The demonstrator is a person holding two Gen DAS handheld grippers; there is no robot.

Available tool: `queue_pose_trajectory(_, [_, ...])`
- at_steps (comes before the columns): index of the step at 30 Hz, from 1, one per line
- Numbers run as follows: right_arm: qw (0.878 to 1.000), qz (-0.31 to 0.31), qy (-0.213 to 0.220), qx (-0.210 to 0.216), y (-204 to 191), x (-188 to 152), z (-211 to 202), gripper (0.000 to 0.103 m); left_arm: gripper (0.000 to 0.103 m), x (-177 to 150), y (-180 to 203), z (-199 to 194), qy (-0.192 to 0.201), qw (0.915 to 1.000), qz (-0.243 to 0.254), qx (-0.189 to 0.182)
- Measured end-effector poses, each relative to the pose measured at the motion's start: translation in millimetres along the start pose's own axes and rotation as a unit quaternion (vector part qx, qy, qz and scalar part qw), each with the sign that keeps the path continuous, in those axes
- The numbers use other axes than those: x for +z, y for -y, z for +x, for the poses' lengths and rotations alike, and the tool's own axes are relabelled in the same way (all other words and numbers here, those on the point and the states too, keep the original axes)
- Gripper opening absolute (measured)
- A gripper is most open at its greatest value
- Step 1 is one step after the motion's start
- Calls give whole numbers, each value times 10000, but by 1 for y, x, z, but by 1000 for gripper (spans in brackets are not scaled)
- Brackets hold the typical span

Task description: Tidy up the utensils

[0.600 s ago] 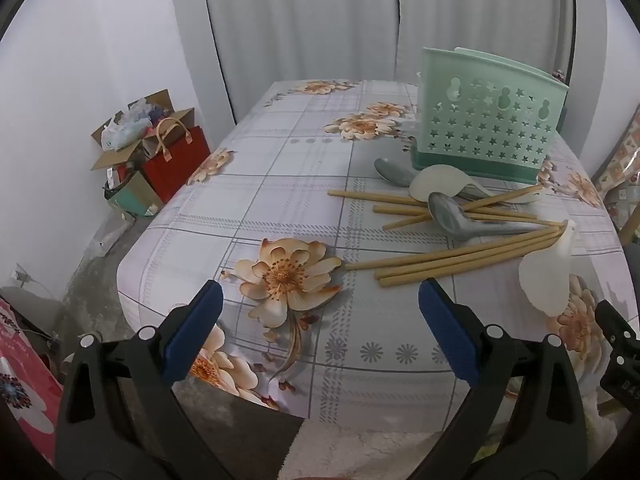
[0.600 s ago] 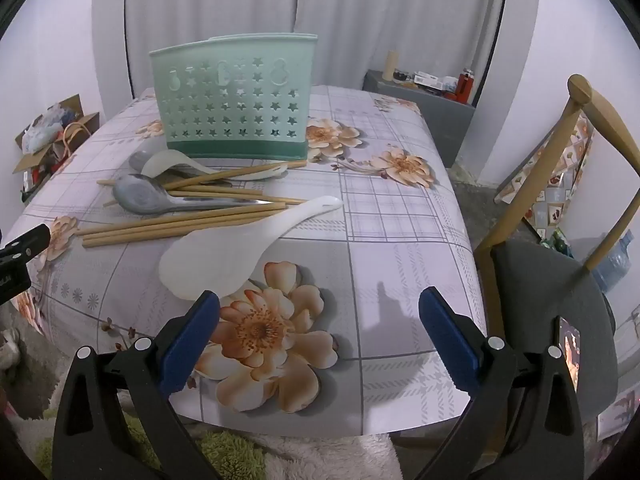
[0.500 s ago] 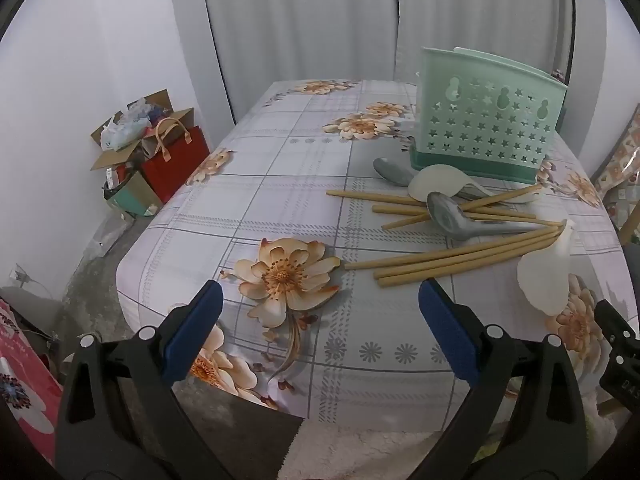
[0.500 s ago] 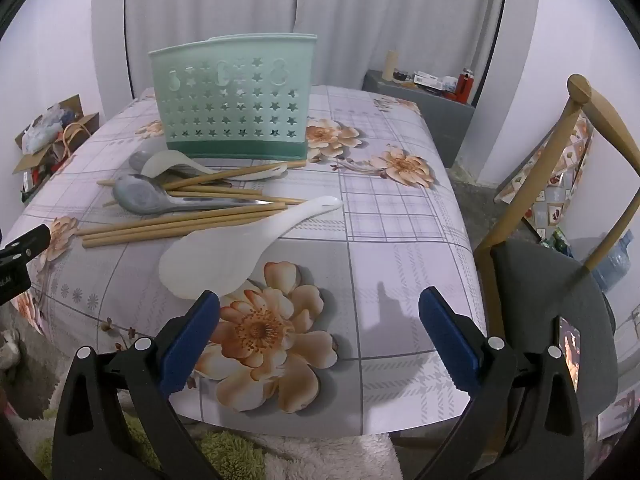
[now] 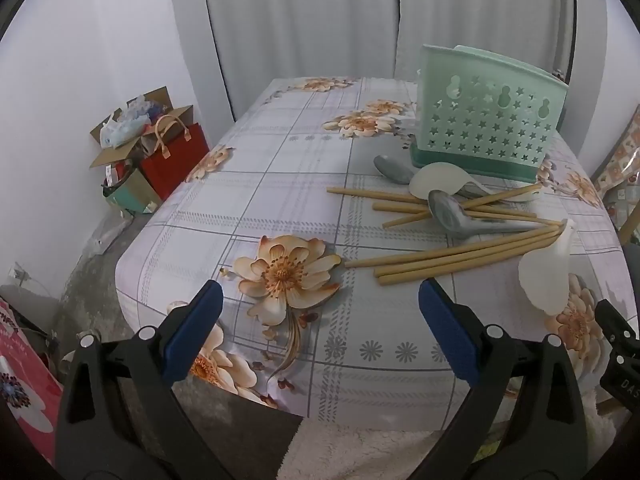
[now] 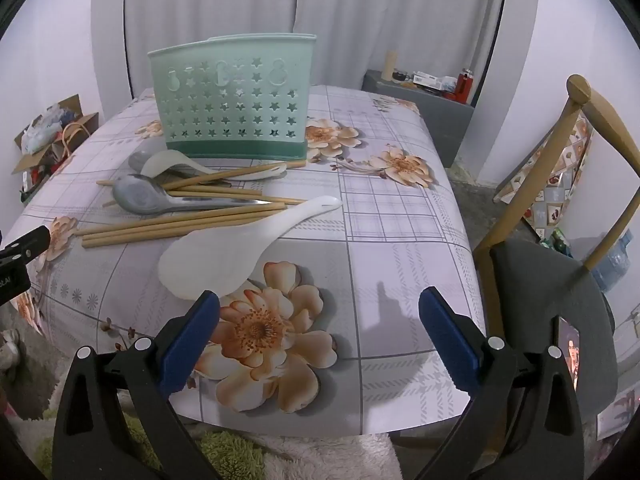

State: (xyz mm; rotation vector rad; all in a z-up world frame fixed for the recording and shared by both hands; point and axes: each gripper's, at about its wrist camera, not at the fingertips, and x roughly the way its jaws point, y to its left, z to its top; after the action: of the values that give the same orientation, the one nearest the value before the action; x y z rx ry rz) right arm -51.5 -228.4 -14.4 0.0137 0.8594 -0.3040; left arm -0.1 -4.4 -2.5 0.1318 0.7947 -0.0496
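Note:
A mint green utensil holder [image 5: 488, 128] [image 6: 236, 104] with star cut-outs stands upright on the flowered tablecloth. In front of it lie several wooden chopsticks [image 5: 452, 258] [image 6: 176, 228], a grey spoon [image 5: 452, 212] [image 6: 140, 198], a second grey spoon [image 5: 390, 168], a white spoon [image 5: 440, 180] [image 6: 168, 162] and a white rice paddle [image 5: 546, 276] [image 6: 224, 256]. My left gripper [image 5: 320, 332] hangs open over the table's near edge, short of the chopsticks. My right gripper [image 6: 320, 332] is open above a printed flower, just in front of the paddle's blade. Neither holds anything.
A wooden chair [image 6: 560, 200] with a grey seat stands right of the table. A cardboard box and red bag [image 5: 160, 152] sit on the floor at the left. A grey cabinet [image 6: 420, 100] with small items is behind. White curtains hang at the back.

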Motion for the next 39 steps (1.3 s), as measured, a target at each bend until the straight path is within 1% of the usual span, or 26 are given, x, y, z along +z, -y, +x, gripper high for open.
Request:
queue_pose_trajectory(12, [10000,-7,14,0,-1,1,0,97,94,0,-5,1,-16,10000,-27,-38])
queue_pose_trajectory(22, [10000,-15,-18,9,-3,1,1,97,94,1,-9,2,-77,10000,-30,19])
queue_pose_trajectory(39, [10000,-16,-15,-1,-1,1,3,97,94,-1,-6,5,-111,9999,-6,90])
